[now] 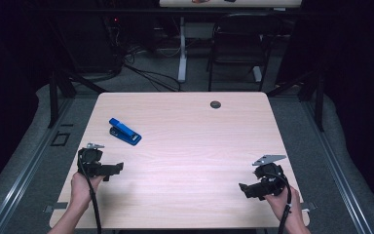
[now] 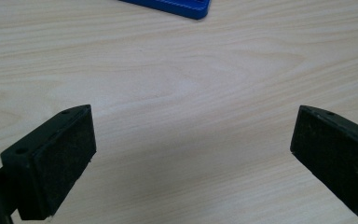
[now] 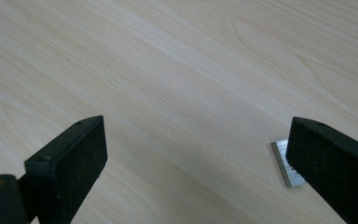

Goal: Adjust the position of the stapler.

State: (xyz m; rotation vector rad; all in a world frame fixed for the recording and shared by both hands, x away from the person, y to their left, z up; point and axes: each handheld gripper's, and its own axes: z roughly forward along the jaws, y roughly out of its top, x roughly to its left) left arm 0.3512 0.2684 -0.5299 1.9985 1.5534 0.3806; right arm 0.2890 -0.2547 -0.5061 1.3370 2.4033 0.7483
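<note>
With both grippers' fingers wide open and empty, the left gripper [image 1: 119,167] could nudge the stapler [image 1: 124,131] across the desk [image 1: 190,146]; the strip [image 3: 286,163], maybe staples, could scatter.

High view looks forward-down over the whole table [image 1: 185,146]; both gripper views sit close above its wood, sharing that surface.

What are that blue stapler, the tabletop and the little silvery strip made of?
Blue stapler: probably painted metal or plastic, judging by its even, saturated colour. Table: pale wood or wood-look laminate, with visible grain lines. Silvery strip: looks like metal, finely ribbed and dull grey, likely a strip of staples.
</note>
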